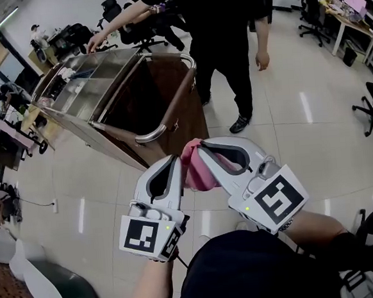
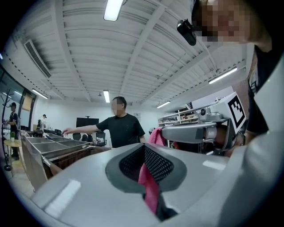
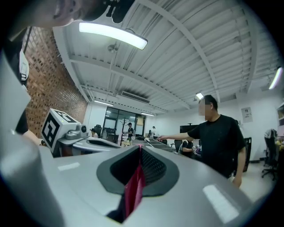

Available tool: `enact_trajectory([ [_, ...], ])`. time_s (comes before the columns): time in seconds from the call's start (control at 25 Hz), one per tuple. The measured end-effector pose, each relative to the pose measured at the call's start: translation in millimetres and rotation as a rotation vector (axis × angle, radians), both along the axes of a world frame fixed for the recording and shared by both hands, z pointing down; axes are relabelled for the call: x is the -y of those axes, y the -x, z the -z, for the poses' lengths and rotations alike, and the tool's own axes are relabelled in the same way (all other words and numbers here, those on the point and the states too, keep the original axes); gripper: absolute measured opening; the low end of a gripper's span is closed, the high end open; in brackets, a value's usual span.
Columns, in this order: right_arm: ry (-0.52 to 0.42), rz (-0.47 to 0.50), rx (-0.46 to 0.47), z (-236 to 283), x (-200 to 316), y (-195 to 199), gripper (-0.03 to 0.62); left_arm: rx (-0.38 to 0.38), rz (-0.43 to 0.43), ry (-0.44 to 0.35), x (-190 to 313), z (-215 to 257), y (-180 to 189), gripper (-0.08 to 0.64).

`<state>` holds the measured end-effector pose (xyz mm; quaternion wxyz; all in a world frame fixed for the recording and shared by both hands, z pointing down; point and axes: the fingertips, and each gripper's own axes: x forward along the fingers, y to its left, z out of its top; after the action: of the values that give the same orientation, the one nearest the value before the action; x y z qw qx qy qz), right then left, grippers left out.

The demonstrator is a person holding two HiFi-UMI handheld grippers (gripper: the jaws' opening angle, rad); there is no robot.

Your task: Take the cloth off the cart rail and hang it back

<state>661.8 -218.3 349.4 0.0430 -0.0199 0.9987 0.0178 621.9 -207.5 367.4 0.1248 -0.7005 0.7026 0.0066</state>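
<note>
Cloth (image 1: 196,171) mostly hidden between left tool (image 1: 174,162), right tool (image 1: 202,149); bystander (image 1: 226,39) head cut off.

There are two grippers, the left gripper (image 1: 172,162) and the right gripper (image 1: 201,149), one pink cloth (image 1: 198,174), one cart (image 1: 151,103), one standing person (image 1: 229,39), and at least two office chairs (image 1: 309,5) at right.

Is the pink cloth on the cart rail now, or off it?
Off it. The pink cloth is bunched up, pinched by the left tool and the right tool, apart from the cart rail.
</note>
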Motion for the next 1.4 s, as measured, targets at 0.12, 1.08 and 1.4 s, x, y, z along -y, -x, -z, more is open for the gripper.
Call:
enact_trajectory([
  [0.12,-0.010,0.030,0.003,-10.1,-3.7,-11.5,0.011,0.010,0.025,-0.002,-1.2,-10.7,-12.0,0.003],
  [1.08,-0.052,0.254,0.007,-13.6,-117.8,93.3,0.011,-0.004,0.254,-0.037,-119.3,-20.7,99.9,0.003],
  [1.4,-0.064,0.308,0.006,-17.8,-188.9,163.0,0.011,-0.014,0.318,-0.073,-198.2,-20.2,169.5,0.003],
])
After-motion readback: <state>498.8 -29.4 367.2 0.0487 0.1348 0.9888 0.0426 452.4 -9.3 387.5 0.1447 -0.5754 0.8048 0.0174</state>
